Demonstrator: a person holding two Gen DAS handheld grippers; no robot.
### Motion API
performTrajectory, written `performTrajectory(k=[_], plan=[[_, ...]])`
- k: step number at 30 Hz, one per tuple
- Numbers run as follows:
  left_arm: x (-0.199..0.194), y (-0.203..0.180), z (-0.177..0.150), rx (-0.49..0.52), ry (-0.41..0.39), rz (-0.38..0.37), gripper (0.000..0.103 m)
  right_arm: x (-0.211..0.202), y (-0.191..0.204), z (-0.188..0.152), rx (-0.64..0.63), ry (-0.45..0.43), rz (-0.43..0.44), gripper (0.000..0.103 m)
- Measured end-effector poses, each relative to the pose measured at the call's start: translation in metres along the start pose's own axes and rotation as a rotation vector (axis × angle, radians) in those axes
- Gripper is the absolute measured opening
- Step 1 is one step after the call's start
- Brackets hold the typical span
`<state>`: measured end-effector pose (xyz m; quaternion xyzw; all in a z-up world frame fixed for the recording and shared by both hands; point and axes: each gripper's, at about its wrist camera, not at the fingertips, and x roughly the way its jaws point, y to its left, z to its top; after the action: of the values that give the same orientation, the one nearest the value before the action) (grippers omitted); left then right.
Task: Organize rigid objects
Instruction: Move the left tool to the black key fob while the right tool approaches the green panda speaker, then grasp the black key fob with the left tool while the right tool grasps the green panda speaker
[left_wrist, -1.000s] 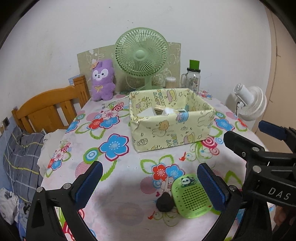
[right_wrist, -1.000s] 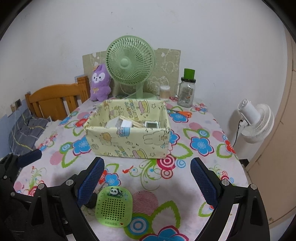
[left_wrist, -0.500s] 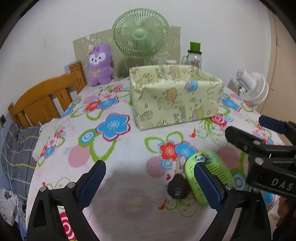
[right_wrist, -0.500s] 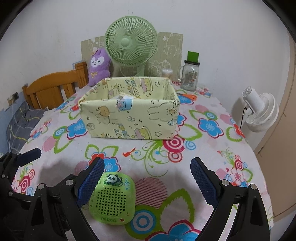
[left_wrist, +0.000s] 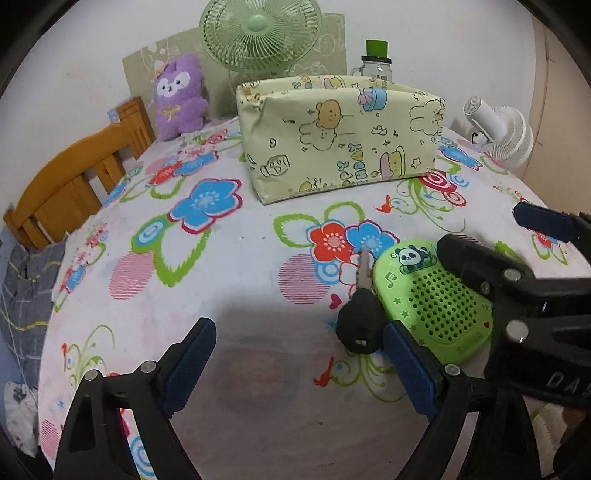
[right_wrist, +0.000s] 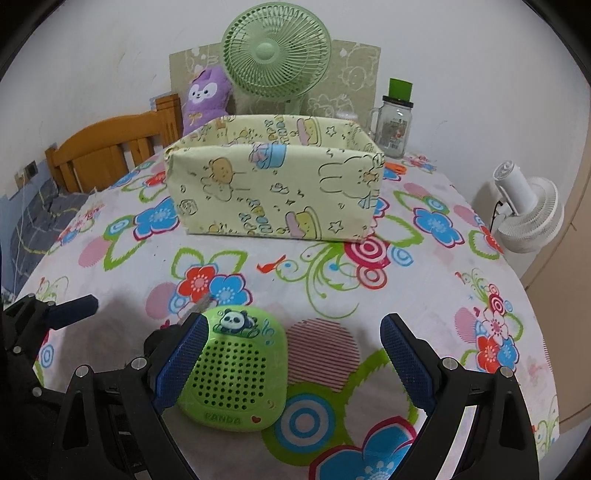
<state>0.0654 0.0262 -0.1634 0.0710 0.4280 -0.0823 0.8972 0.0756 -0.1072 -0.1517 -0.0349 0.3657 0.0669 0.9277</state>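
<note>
A black-headed key (left_wrist: 360, 328) lies on the flowered tablecloth (left_wrist: 229, 266), touching the left side of a green panda speaker (left_wrist: 432, 299). My left gripper (left_wrist: 299, 365) hangs low over the cloth, open, and the key's head sits just inside its right finger (left_wrist: 406, 369), untouched. My right gripper (right_wrist: 293, 362) is open around the green speaker (right_wrist: 236, 369), which lies close to its left finger (right_wrist: 181, 362). Only the key's blade (right_wrist: 201, 306) shows in the right wrist view. Behind stands a yellow cartoon-print box (right_wrist: 273, 192), its inside hidden.
At the table's back stand a green fan (right_wrist: 277, 51), a purple plush toy (right_wrist: 207, 99) and a glass jar with a green lid (right_wrist: 397, 125). A white fan (right_wrist: 528, 214) sits off the right edge and a wooden chair back (right_wrist: 107, 147) off the left.
Both grippers have sunk toward the table, so the key and speaker loom larger and sit between the fingers. The left jaws have narrowed a little. The box's contents have dropped out of sight.
</note>
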Motion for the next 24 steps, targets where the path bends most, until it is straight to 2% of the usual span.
performTrajectory(k=[6, 11, 18, 20, 24], plan=[[0.005, -0.003, 0.005, -0.015, -0.001, -0.024, 0.076, 0.007, -0.001, -0.002, -0.001, 0.023, 0.002, 0.096], [0.006, -0.007, 0.009, -0.022, -0.006, -0.069, 0.051, 0.01, -0.005, -0.003, 0.003, 0.033, -0.003, 0.096], [0.008, -0.015, 0.014, 0.007, -0.018, -0.084, 0.042, 0.011, -0.009, -0.003, 0.029, 0.039, 0.002, 0.096], [0.008, -0.017, 0.015, 0.006, -0.016, -0.099, 0.032, 0.01, -0.011, -0.002, 0.038, 0.042, 0.003, 0.096], [0.007, -0.019, 0.014, 0.008, -0.019, -0.088, 0.032, 0.009, -0.011, -0.003, 0.037, 0.045, -0.001, 0.096]])
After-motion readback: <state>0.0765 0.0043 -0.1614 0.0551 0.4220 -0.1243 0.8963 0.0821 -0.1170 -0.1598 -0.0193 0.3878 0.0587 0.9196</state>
